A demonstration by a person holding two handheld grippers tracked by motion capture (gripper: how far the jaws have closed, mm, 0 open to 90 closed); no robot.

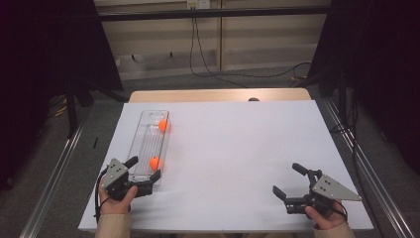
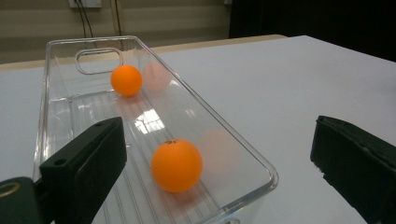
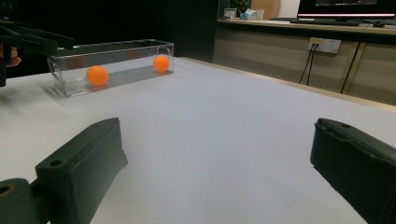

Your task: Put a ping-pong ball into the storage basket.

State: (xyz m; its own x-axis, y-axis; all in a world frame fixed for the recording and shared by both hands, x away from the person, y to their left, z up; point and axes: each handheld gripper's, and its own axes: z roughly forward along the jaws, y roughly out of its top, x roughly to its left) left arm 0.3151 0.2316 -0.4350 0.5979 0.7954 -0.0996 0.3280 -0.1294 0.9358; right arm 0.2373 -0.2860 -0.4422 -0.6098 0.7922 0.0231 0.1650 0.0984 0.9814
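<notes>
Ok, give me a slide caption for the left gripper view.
Open left hand-held gripper faces a clear tray holding two orange balls.

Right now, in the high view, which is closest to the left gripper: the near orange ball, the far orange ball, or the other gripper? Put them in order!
Measured from the left gripper:
1. Near orange ball, in the clear tray's near end, just beyond the jaws.
2. Far orange ball, up at the tray's far end.
3. Right gripper, across the table on the right.
</notes>
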